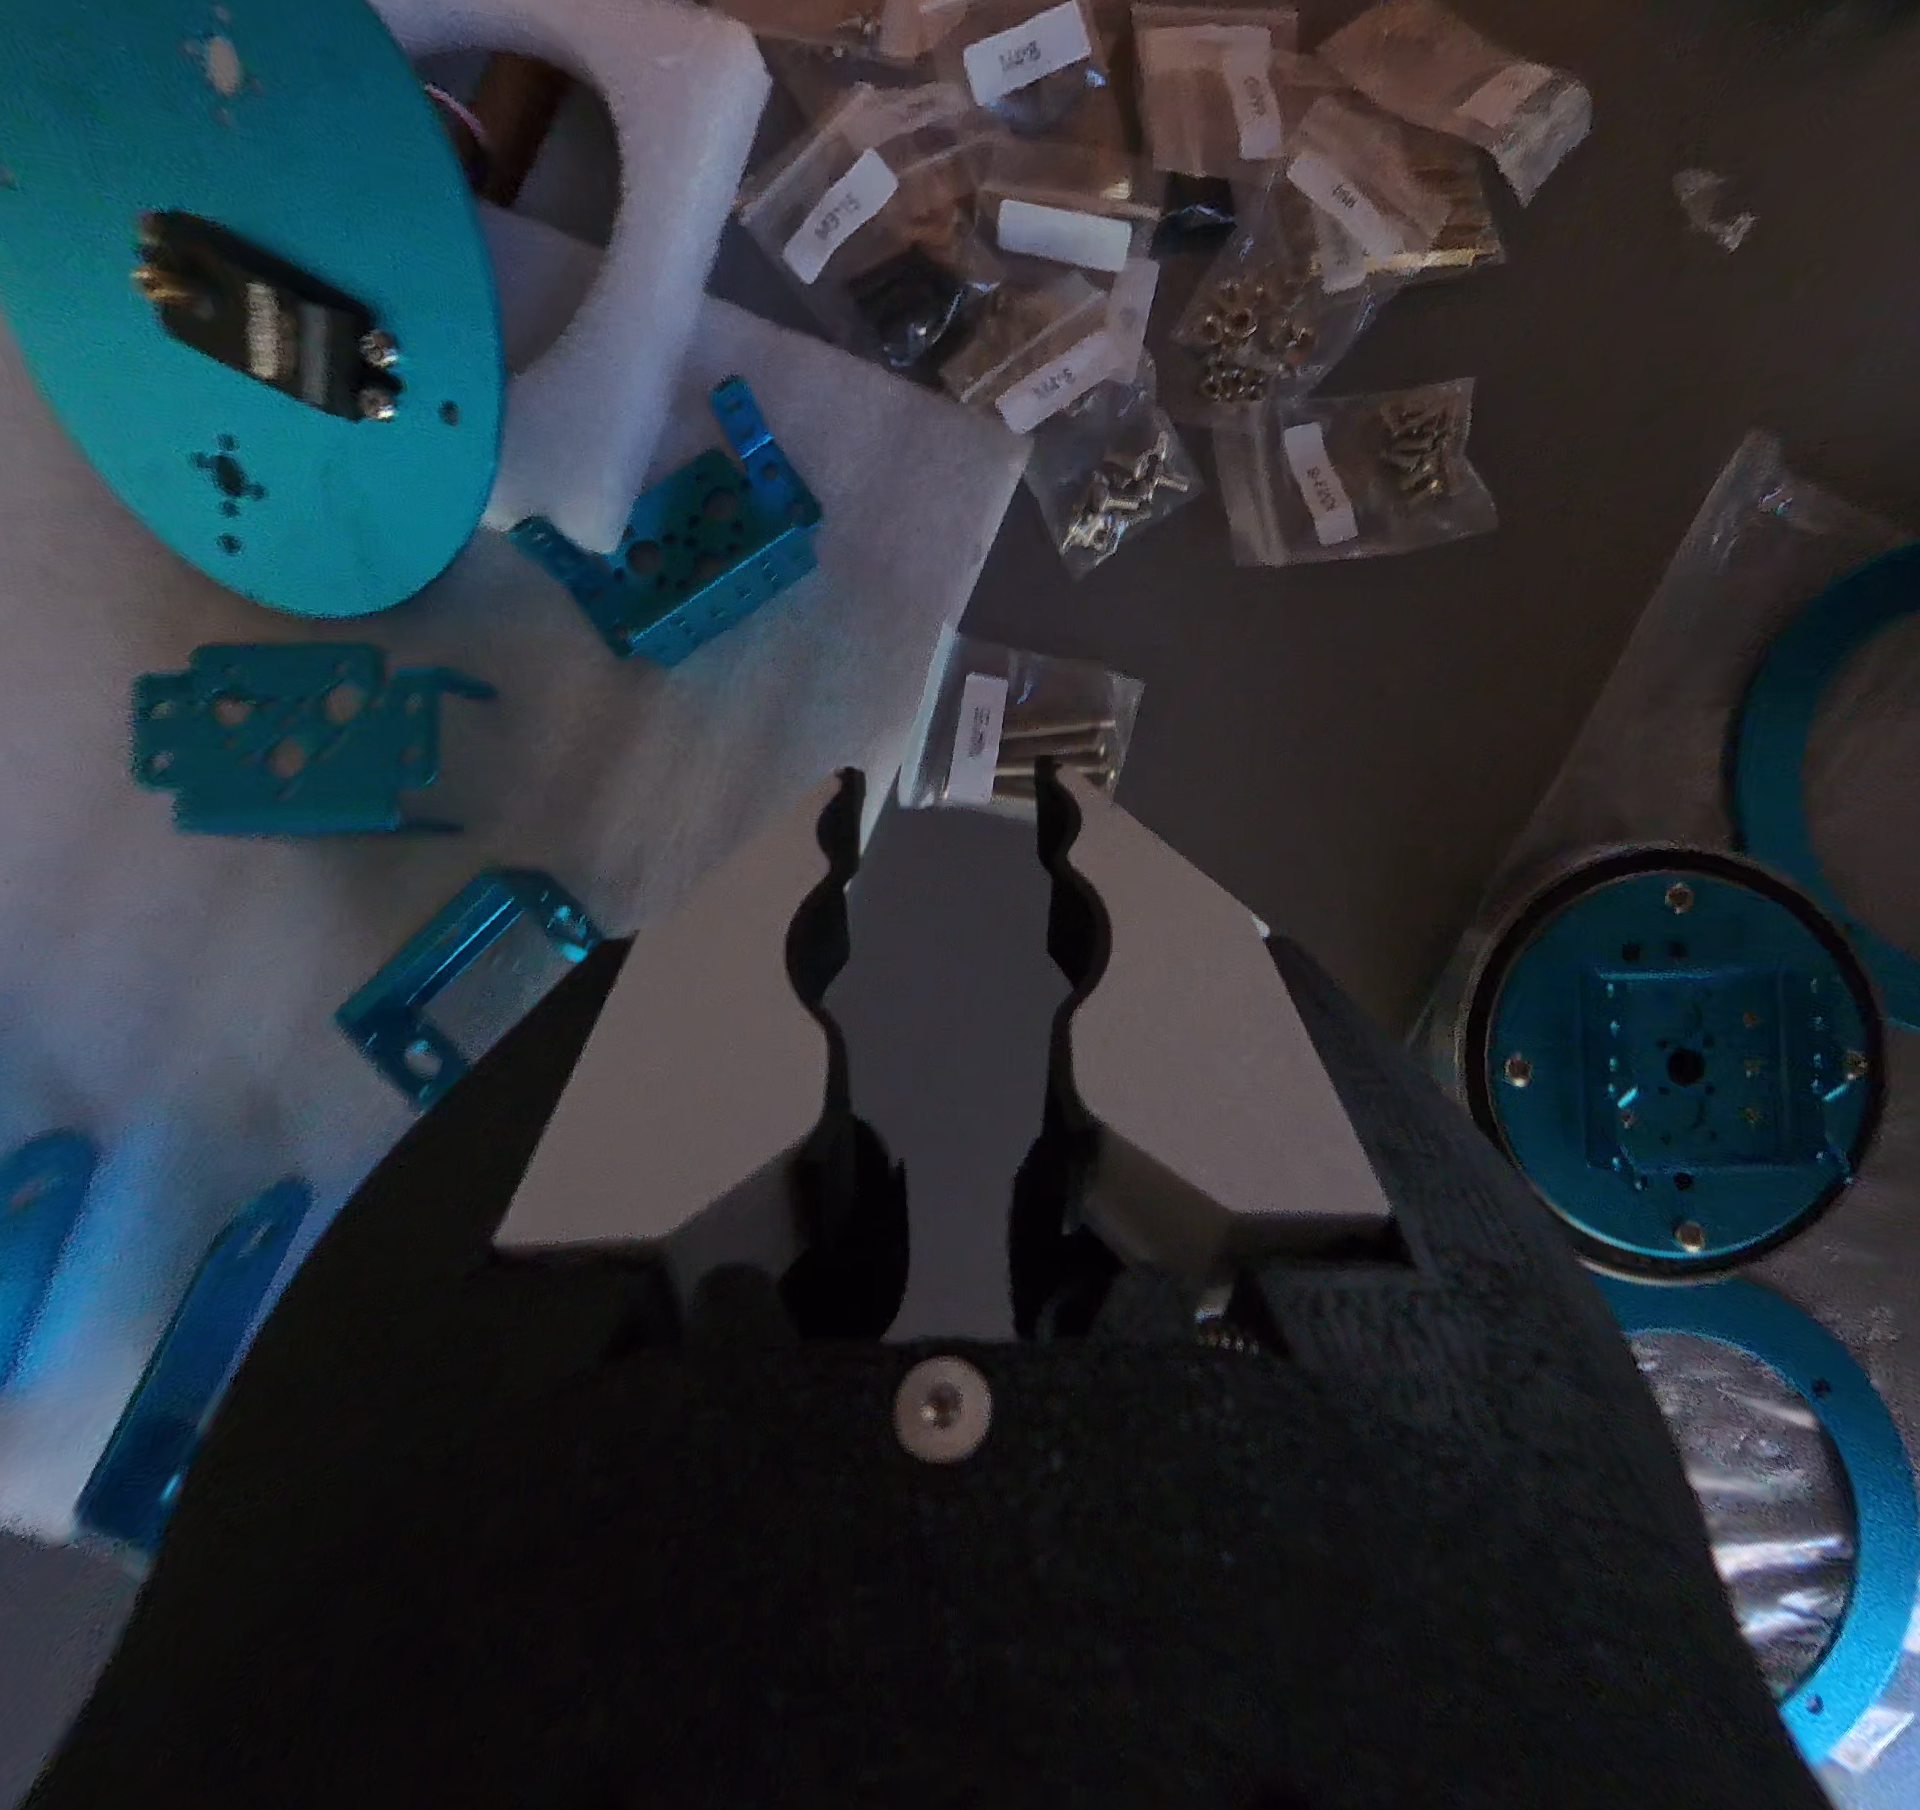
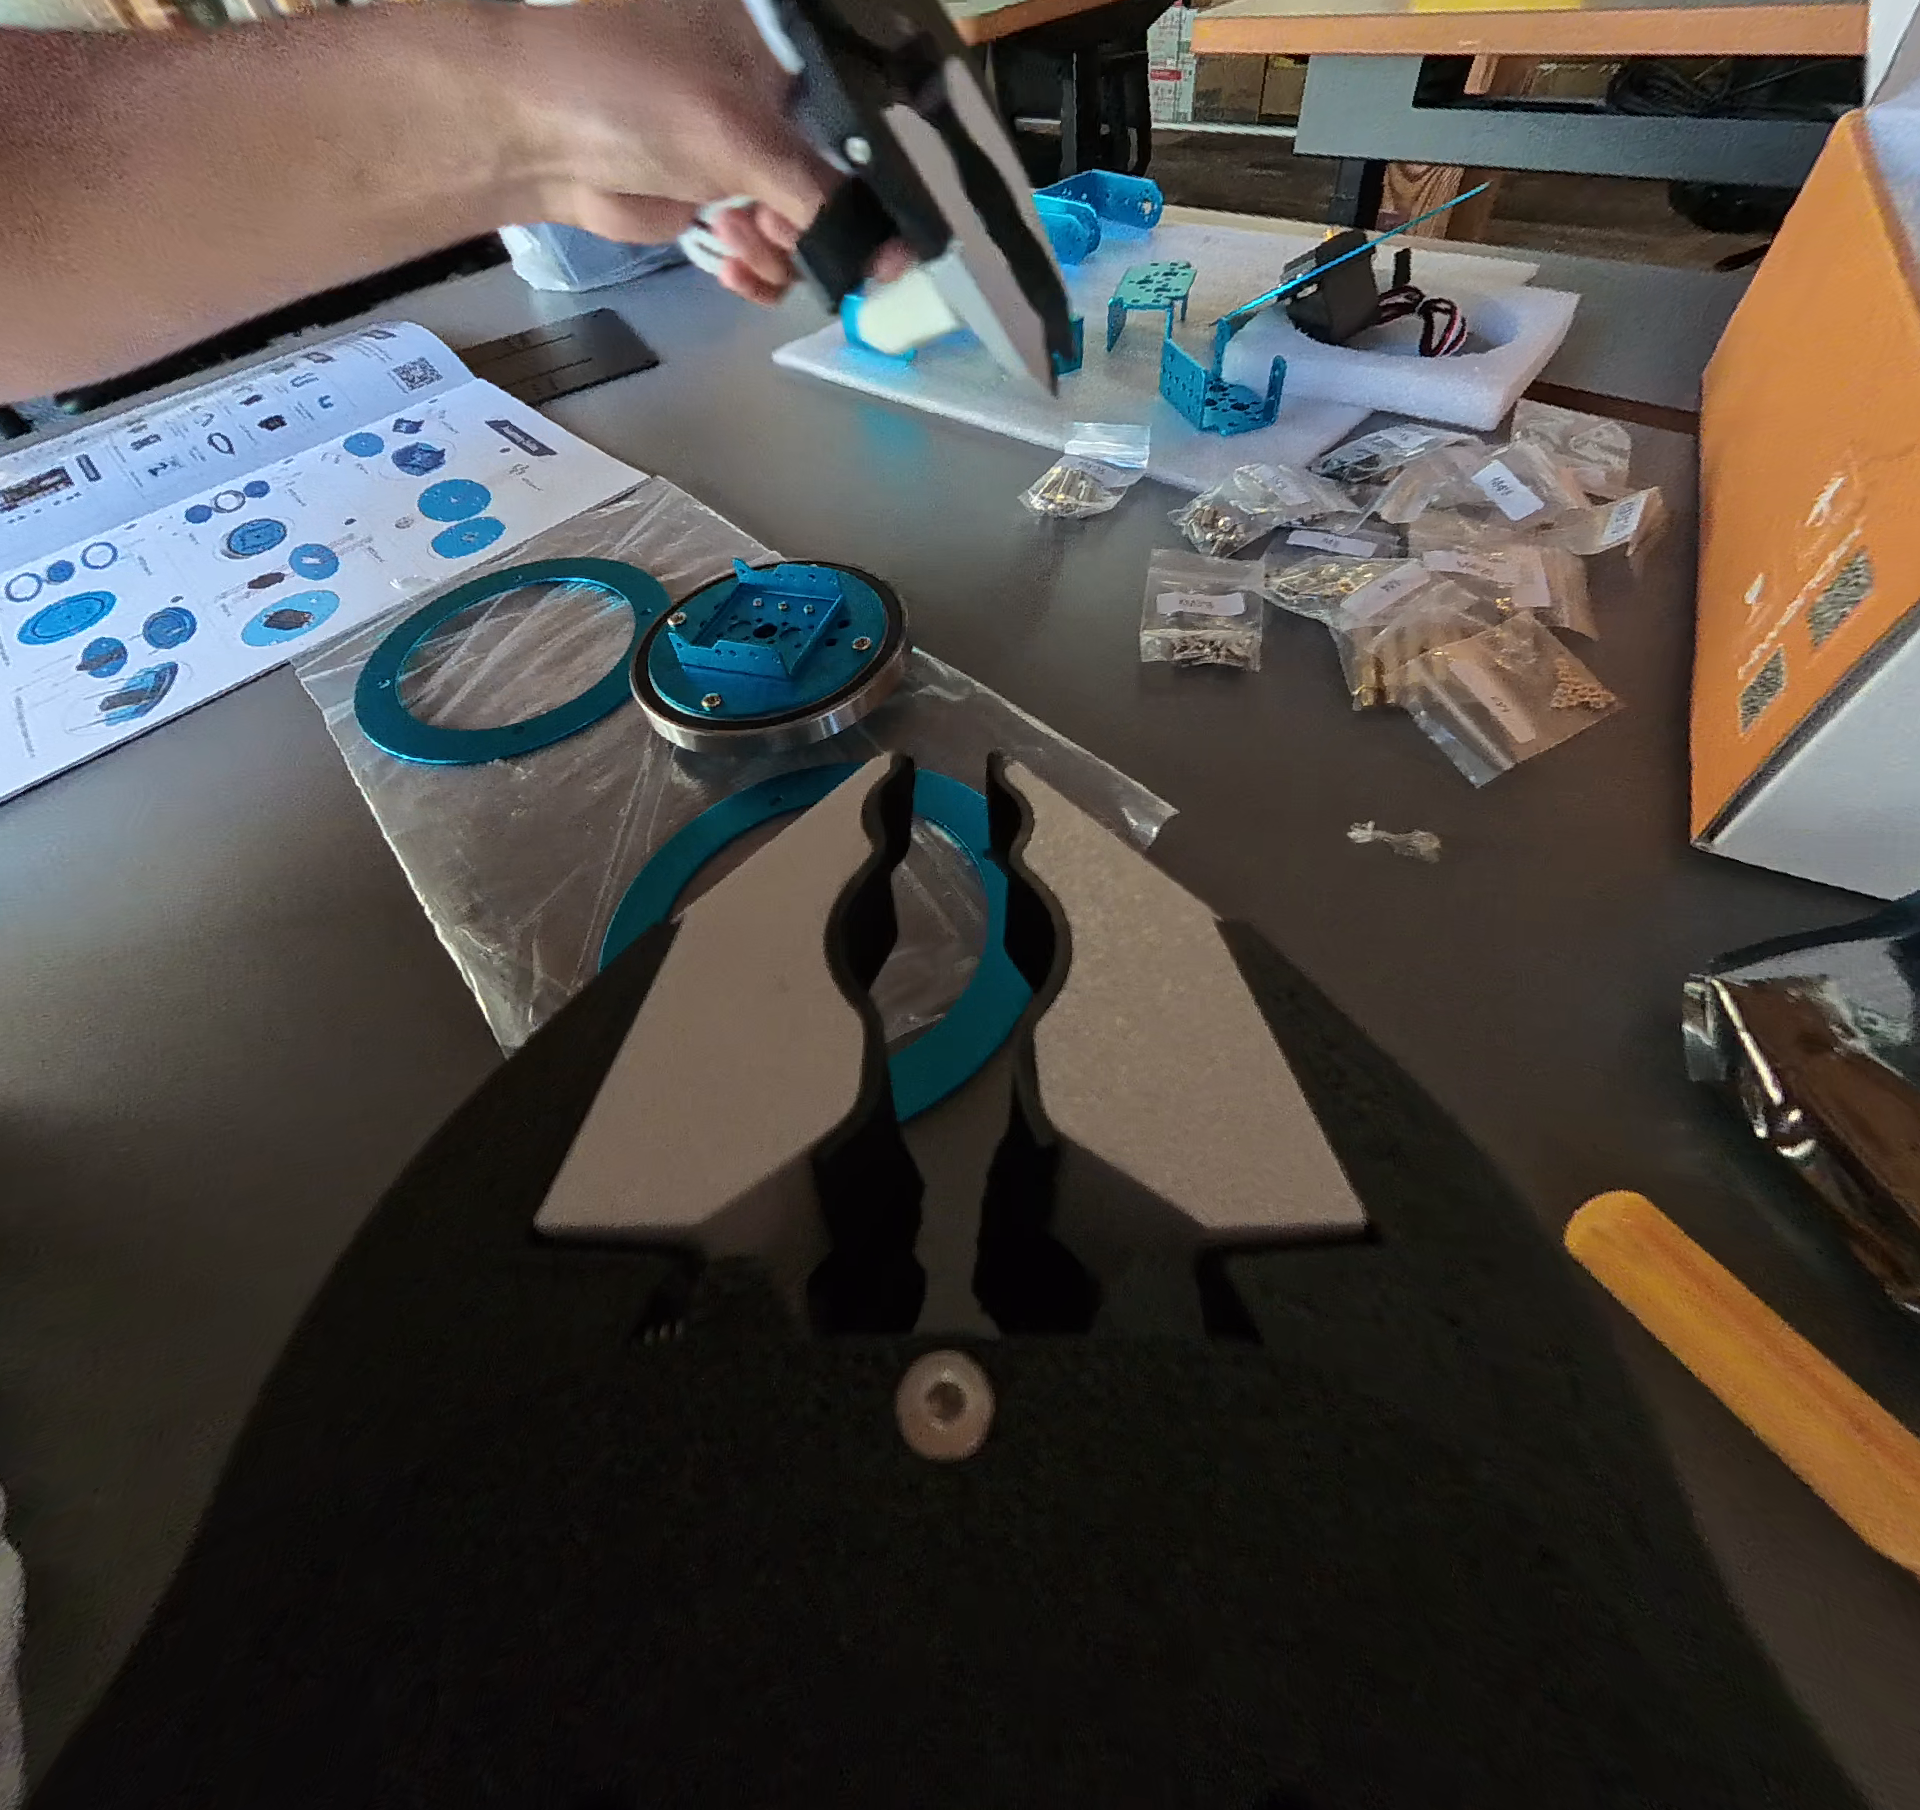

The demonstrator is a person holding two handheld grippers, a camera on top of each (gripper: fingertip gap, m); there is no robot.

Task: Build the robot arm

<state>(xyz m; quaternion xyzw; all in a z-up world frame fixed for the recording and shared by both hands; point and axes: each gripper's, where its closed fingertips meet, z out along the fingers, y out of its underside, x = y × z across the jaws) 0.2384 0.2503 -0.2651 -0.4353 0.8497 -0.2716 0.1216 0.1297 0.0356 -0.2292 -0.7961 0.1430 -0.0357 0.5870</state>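
My left gripper (image 1: 945, 781) is open and empty. It hangs over the dark table at the edge of a white foam sheet (image 1: 852, 534), with a small bag of long screws (image 1: 1023, 732) just past its tips. It also shows in the right wrist view (image 2: 1049, 363), held by a hand (image 2: 644, 119). My right gripper (image 2: 948, 768) is open by a narrow gap and holds nothing. It hovers above a blue ring (image 2: 717, 846) lying on clear plastic. A bearing disc with a blue bracket (image 2: 769, 654) sits just beyond it and also shows in the left wrist view (image 1: 1683, 1064).
A blue round plate with a black servo (image 1: 239, 306) and several blue brackets (image 1: 686, 555) lie on the foam. Bags of screws (image 2: 1403, 576) are scattered on the right. A second ring (image 2: 509, 659), an instruction sheet (image 2: 260, 534), an orange box (image 2: 1818, 513) and a yellow handle (image 2: 1745, 1365) surround them. My right fingertips sit around 25 centimeters from my left ones. To the yellow handle (image 2: 1745, 1365): right tips about 15 centimeters, left tips about 35 centimeters.
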